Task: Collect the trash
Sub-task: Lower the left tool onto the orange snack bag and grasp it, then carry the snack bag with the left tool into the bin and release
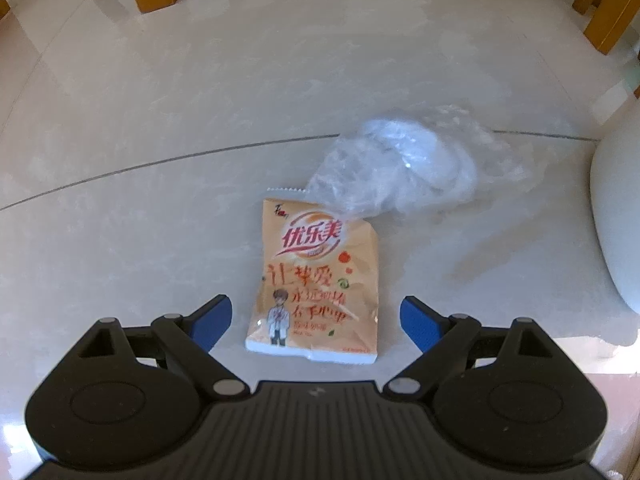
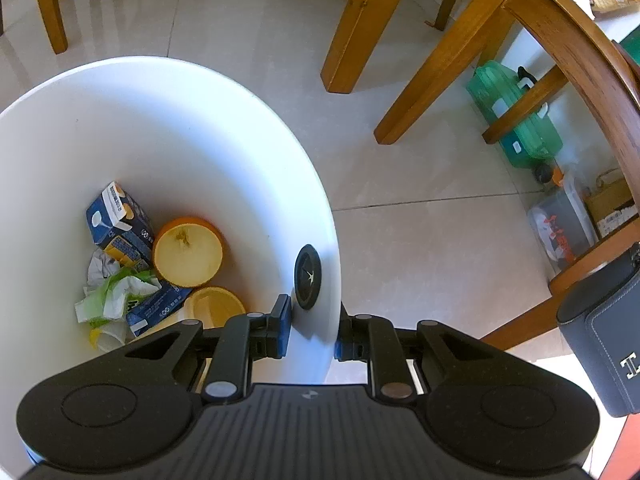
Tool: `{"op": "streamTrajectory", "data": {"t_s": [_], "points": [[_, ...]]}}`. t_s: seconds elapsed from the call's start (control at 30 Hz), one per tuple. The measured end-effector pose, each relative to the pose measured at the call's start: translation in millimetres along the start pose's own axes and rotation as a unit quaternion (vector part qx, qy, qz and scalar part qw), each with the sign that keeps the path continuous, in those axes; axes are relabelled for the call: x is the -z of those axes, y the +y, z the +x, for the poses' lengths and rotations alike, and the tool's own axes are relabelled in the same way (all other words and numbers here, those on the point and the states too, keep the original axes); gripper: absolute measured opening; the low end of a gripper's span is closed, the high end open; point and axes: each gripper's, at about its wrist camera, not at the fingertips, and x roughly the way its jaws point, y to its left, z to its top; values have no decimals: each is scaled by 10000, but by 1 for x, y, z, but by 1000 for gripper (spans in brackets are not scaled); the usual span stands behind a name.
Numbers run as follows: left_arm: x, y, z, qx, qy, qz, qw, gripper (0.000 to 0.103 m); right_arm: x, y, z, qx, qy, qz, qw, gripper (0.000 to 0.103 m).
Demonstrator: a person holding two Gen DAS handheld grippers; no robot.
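Observation:
An orange snack packet [image 1: 316, 284] with red lettering lies flat on the pale tiled floor. Overlapping its top corner is a crumpled clear plastic bag [image 1: 404, 164]. My left gripper [image 1: 316, 320] is open, its blue pads on either side of the packet's lower end, just above the floor. My right gripper [image 2: 310, 330] is shut on the rim of a white trash bin [image 2: 224, 136], one pad inside the wall and one outside. Inside the bin lie a blue carton [image 2: 118, 222], orange peel halves [image 2: 188, 252], crumpled green-white paper [image 2: 114, 294] and another blue carton [image 2: 158, 306].
Wooden chair and table legs [image 2: 360, 24] stand beyond the bin and at the far edge of the left wrist view. A green container [image 2: 516, 116], a clear storage box [image 2: 560, 228] and a dark case [image 2: 604, 340] sit to the right. The bin's white side [image 1: 616, 220] shows on the right.

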Motion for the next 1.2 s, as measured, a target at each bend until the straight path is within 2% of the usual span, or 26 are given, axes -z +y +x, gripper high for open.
{"op": "streamTrajectory", "data": {"t_s": [0.17,0.23,0.27,0.43,0.57,0.7,0.9,1.0,1.2], "points": [[-4,-1,4,-88,-36,95,9999,85,1,0,-1,0,2,-51,10000,23],[-5,2,6,-45,-13,31,10000,72,1,1,-1,31,-1,-86,10000,23],[-6,3,7,-5,14,-11,10000,71,0,1,-1,25,6,-71,10000,23],[-7,4,5,-50,-71,34,10000,70,-1,0,-1,10,11,-23,10000,23],[-4,5,0,-28,-122,45,9999,65,-1,0,-1,6,7,-18,10000,23],[2,7,-9,-209,-234,107,9995,63,-1,1,-1,7,8,-8,10000,23],[7,11,-22,-88,-117,11,9999,63,-1,0,-1,9,3,4,10000,23],[9,12,-38,-202,-50,251,9995,63,0,1,-2,53,-36,-28,10000,24],[0,15,-87,54,-201,611,9979,63,1,1,-3,96,-81,-18,9999,24]]}}
